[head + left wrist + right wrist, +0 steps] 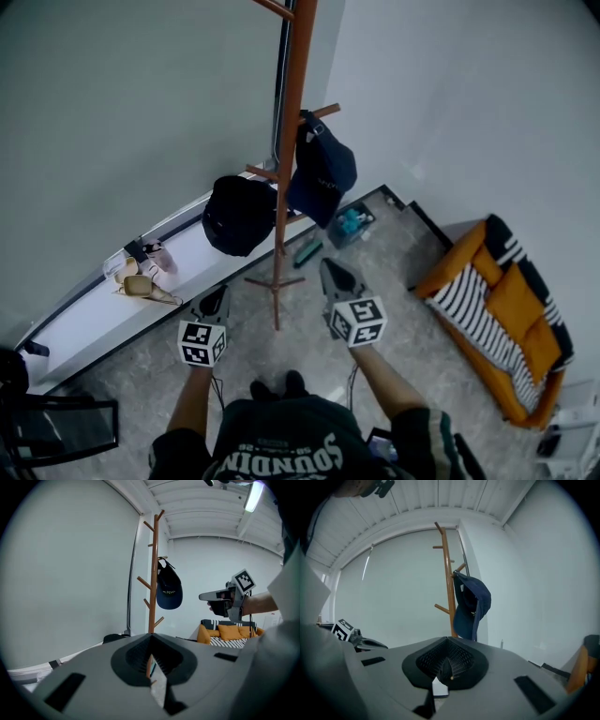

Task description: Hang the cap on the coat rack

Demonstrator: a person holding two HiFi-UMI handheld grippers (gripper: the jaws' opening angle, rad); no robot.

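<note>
A navy cap (322,173) hangs from a peg on the right side of the wooden coat rack (292,112). It also shows in the left gripper view as the cap (168,592) on the rack (153,573), and in the right gripper view as the cap (471,604) on the rack (447,573). A black cap (239,214) hangs on a lower left peg. My left gripper (217,300) and right gripper (335,270) are held low in front of the rack's foot, both shut and empty, apart from the caps.
An orange sofa with striped cushions (502,309) stands at the right. Shoes (141,274) sit on a white ledge (84,323) along the left wall. Teal items (352,223) lie on the floor behind the rack. A black chair (56,427) is at the lower left.
</note>
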